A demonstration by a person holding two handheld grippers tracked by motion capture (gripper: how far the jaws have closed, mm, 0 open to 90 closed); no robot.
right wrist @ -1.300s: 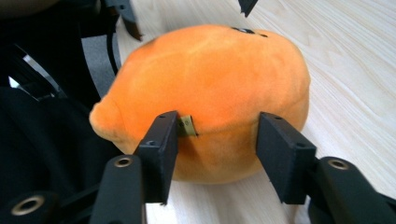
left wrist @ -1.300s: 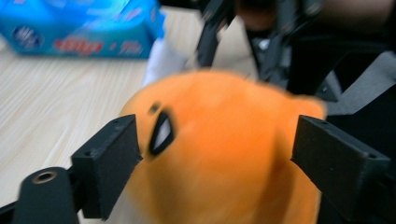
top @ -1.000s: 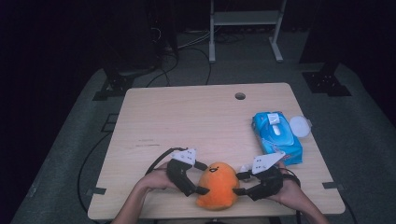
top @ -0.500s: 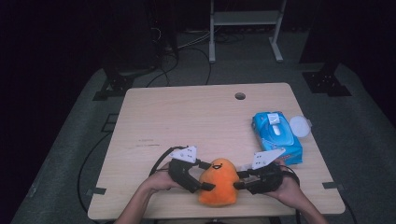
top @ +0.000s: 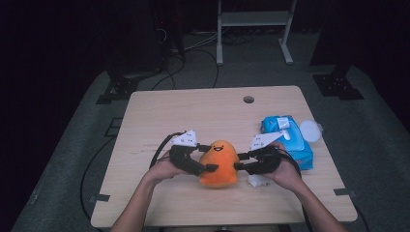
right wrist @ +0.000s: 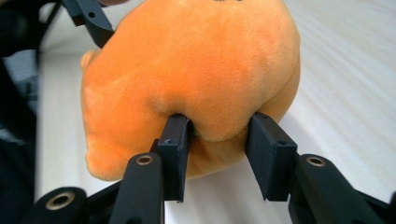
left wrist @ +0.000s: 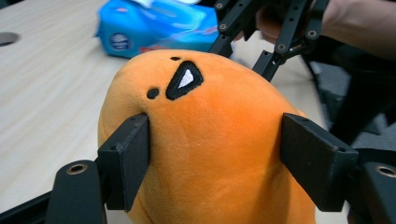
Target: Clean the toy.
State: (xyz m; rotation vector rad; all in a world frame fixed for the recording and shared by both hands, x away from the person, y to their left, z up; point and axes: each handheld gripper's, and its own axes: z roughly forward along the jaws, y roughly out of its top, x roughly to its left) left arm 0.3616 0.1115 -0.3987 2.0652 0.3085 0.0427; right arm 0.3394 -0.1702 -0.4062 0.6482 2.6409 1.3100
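An orange plush toy with a small black face stands upright near the front of the wooden table. My left gripper is shut on the toy's left side. In the left gripper view its pads press both flanks of the plush. My right gripper holds the toy from the right. In the right gripper view it pinches a bulge of the plush between its jaws. The right gripper also appears behind the toy in the left gripper view.
A blue pack of wet wipes lies at the right of the table, with a white round lid beside it. A scrap of white tissue sits under the right hand. A cable hole is at the far edge.
The plush has come up and away from the front edge, turning upright so its face shows. Both grippers moved with it and kept their hold.
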